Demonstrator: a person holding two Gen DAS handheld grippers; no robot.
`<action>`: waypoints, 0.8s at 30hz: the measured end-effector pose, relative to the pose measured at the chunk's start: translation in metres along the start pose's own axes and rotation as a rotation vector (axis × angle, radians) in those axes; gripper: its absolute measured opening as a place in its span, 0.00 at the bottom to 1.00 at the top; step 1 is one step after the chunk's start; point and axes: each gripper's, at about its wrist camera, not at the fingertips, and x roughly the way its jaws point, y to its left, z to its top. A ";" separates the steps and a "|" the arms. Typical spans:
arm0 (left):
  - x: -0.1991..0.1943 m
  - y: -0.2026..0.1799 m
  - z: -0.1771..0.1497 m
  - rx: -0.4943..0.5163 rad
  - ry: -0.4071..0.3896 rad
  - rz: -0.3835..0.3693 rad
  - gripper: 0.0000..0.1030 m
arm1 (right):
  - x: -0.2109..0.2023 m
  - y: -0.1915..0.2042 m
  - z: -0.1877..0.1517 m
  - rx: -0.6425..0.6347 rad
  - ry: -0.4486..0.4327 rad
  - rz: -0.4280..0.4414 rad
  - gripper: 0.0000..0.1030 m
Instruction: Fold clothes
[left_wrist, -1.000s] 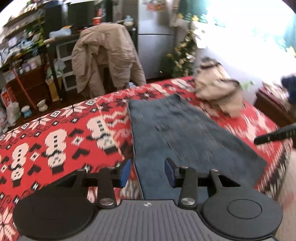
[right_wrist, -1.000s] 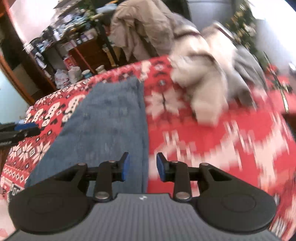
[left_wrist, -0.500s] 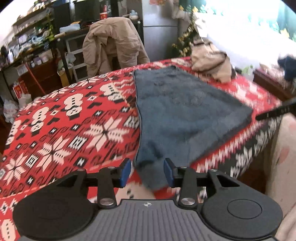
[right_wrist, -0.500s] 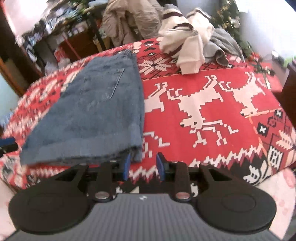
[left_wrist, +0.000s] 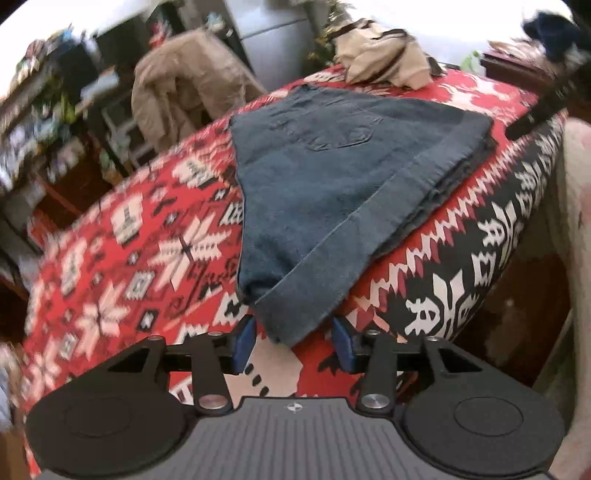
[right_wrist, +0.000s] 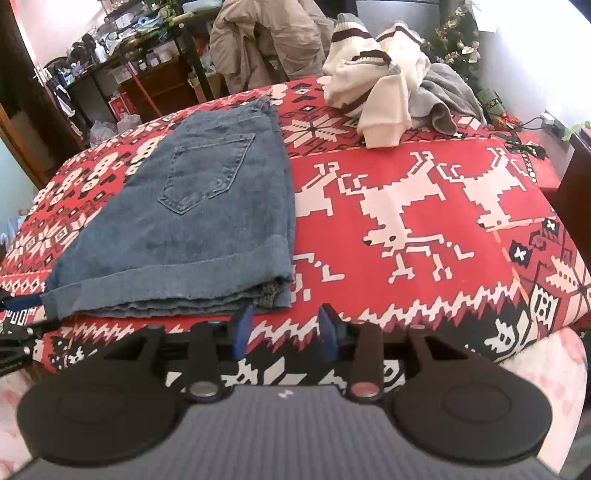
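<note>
Both tongs, left gripper (left_wrist: 291, 341) and right gripper (right_wrist: 284, 330), now stand wide apart at the cuff hem of the denim shorts (right_wrist: 192, 206), having dropped from above; shorts lie folded lengthwise, overhanging the blanket (right_wrist: 424, 206) edge, probably awaiting pinching.

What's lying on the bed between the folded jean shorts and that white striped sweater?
Nothing but the red patterned blanket. The right wrist view shows a bare stretch of it between the jean shorts and the white striped sweater.
</note>
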 end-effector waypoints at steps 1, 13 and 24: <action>-0.001 -0.003 0.000 0.018 -0.010 0.015 0.32 | 0.000 0.000 0.000 0.000 0.001 0.000 0.44; -0.029 0.009 0.010 -0.093 -0.179 0.059 0.13 | -0.007 0.013 0.006 -0.040 -0.025 0.066 0.45; -0.007 -0.033 -0.011 0.196 -0.133 0.204 0.23 | -0.002 0.046 0.014 -0.128 -0.018 0.127 0.50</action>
